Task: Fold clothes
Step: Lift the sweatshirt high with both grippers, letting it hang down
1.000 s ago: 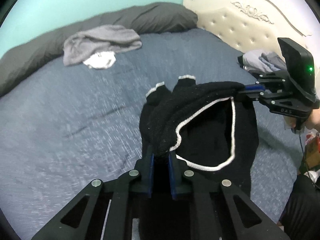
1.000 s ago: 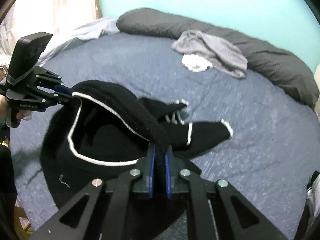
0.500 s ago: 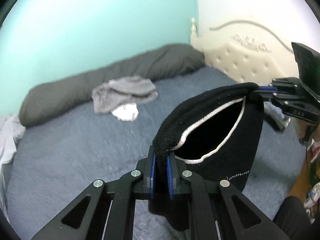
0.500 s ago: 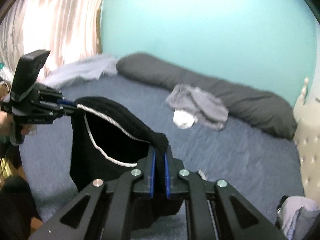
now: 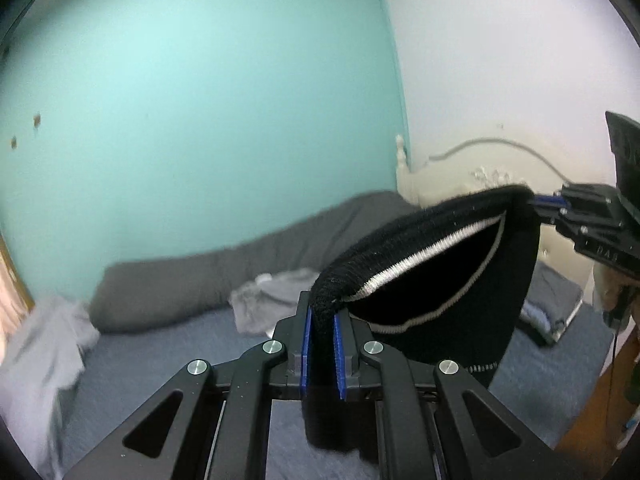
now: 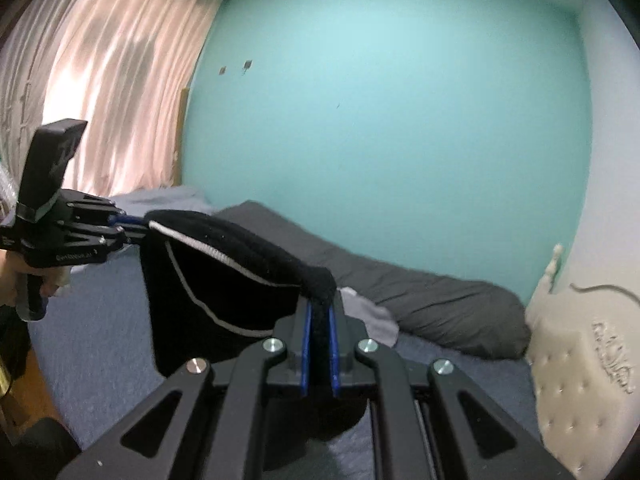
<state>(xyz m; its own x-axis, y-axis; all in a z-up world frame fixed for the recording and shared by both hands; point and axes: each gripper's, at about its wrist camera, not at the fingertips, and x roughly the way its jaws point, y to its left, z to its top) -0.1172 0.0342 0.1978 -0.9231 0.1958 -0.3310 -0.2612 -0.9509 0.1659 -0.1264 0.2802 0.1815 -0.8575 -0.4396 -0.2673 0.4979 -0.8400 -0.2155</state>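
Observation:
A black knit garment [image 5: 448,276] with white trim hangs in the air above the bed, stretched between both grippers. My left gripper [image 5: 320,316] is shut on one end of its upper edge. My right gripper [image 6: 318,312] is shut on the other end of the garment [image 6: 224,280]. In the left wrist view the right gripper [image 5: 540,200] shows at the far right; in the right wrist view the left gripper [image 6: 134,226] shows at the far left, held by a hand. The garment's lower part drops out of sight behind the gripper bodies.
Below lies a bed with a blue-grey cover [image 5: 160,360], a long dark grey pillow [image 6: 420,300] along the teal wall and a crumpled grey garment [image 5: 272,292]. A cream tufted headboard [image 6: 580,360] stands at the right, folded clothes [image 5: 552,304] beside it, pink curtains [image 6: 100,80] at the left.
Both grippers have risen and tilted up with the black garment, lifting it clear of the bed. The views now show mostly wall; the sleeves no longer lie on the cover.

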